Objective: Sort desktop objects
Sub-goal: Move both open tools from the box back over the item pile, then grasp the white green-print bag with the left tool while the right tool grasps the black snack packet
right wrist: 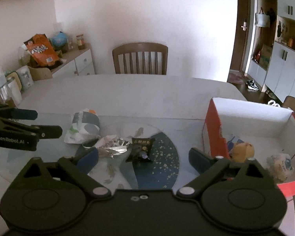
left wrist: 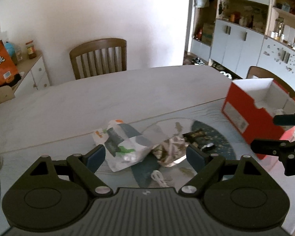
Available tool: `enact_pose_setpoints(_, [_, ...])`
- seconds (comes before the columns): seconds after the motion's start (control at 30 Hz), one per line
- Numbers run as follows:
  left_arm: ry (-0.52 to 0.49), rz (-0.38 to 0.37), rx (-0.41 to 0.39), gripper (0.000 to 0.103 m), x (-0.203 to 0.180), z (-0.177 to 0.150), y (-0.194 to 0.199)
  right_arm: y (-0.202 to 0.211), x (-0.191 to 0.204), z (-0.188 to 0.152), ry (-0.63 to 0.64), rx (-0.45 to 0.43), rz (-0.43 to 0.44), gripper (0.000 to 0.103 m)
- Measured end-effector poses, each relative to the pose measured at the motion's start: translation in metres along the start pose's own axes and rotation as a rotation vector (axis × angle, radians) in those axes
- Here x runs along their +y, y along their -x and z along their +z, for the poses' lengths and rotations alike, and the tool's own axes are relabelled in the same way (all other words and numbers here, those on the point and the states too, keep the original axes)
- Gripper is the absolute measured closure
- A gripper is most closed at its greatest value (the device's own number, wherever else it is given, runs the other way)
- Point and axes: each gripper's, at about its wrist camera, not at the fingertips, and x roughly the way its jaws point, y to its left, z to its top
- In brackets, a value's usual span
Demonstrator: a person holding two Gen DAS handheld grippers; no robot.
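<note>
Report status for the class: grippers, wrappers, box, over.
Left gripper open, right gripper open, both empty. Three wrappers loose on table: white-green bag, crumpled silver foil, black snack packet. Red cardboard box open at right; nothing blocking.

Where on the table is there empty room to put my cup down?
The far half of the table, between the wrappers and the chair, looks bare. It is crowded in the near middle: a white bag, a crumpled foil wrapper and a black packet lie close together. The red box takes up the right side.
</note>
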Motion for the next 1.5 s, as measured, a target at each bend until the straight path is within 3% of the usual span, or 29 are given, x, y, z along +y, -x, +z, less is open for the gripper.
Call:
enact_pose_setpoints(0.37, [-0.008, 0.063, 0.013, 0.014, 0.013, -0.008, -0.041, -0.045, 0.002, -0.013, 0.008, 0.067, 0.001, 0.011])
enact_pose_setpoints(0.77, [0.005, 0.098, 0.015, 0.014, 0.017, -0.009, -0.083, -0.086, 0.005, -0.021, 0.031, 0.077, 0.019, 0.015])
enact_pose_setpoints(1.33, [0.027, 0.1, 0.036, 0.014, 0.019, -0.016, -0.119, -0.131, 0.013, -0.03, 0.04, 0.098, -0.005, 0.023])
enact_pose_setpoints(1.5, [0.034, 0.092, 0.057, 0.014, 0.022, -0.016, -0.128, -0.14, 0.01, -0.03, 0.023, 0.109, -0.017, 0.032])
